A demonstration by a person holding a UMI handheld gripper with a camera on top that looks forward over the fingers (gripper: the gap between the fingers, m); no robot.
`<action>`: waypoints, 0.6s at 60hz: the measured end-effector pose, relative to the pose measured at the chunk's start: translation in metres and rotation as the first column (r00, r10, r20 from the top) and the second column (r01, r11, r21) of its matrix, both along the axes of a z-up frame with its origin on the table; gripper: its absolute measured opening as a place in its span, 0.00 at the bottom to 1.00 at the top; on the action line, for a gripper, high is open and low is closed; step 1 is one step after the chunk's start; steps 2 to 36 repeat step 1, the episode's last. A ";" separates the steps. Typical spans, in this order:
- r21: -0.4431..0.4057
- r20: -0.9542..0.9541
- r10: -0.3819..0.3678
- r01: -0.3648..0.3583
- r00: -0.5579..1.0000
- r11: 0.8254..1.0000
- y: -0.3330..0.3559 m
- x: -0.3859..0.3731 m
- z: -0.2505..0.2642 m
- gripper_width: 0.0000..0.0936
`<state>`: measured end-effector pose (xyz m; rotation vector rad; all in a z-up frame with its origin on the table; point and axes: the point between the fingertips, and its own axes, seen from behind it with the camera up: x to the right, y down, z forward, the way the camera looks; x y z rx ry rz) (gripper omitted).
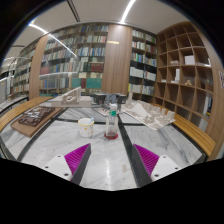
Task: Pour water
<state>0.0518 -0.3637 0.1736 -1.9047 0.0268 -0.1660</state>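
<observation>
A clear plastic bottle (112,124) with a pale cap and reddish liquid at its bottom stands upright on the marble table (110,160), beyond my fingers. A white cup (86,127) stands just left of it. My gripper (112,158) is open and empty, well short of both. Its magenta pads (78,156) sit wide apart above bare table.
A dark wooden tray (35,116) lies at the table's far left. Several small objects (150,113) sit behind the bottle to the right. A dark strip (128,150) runs along the table. Bookshelves (85,55) and open wooden cubbies (185,65) line the room behind.
</observation>
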 end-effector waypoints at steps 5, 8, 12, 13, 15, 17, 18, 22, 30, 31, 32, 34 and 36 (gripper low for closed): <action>0.001 -0.003 -0.001 0.001 1.000 1.000 0.000 0.000 0.000 0.91; 0.001 -0.003 -0.001 0.001 1.000 1.000 0.000 0.000 0.000 0.91; 0.001 -0.003 -0.001 0.001 1.000 1.000 0.000 0.000 0.000 0.91; 0.001 -0.003 -0.001 0.001 1.000 1.000 0.000 0.000 0.000 0.91; 0.001 -0.003 -0.001 0.001 1.000 1.000 0.000 0.000 0.000 0.91; 0.001 -0.003 -0.001 0.001 1.000 1.000 0.000 0.000 0.000 0.91; 0.001 -0.003 -0.001 0.001 1.000 1.000 0.000 0.000 0.000 0.91; 0.001 -0.003 -0.001 0.001 1.000 1.000 0.000 0.000 0.000 0.91; 0.001 -0.003 -0.001 0.001 1.000 1.000 0.000 0.000 0.000 0.91; 0.001 -0.003 -0.001 0.001 1.000 1.000 0.000 0.000 0.000 0.91; 0.001 -0.003 -0.001 0.001 1.000 1.000 0.000 0.000 0.000 0.91; 0.001 -0.003 -0.001 0.001 1.000 1.000 0.000 0.000 0.000 0.91; 0.001 -0.003 -0.001 0.001 1.000 1.000 0.000 0.000 0.000 0.91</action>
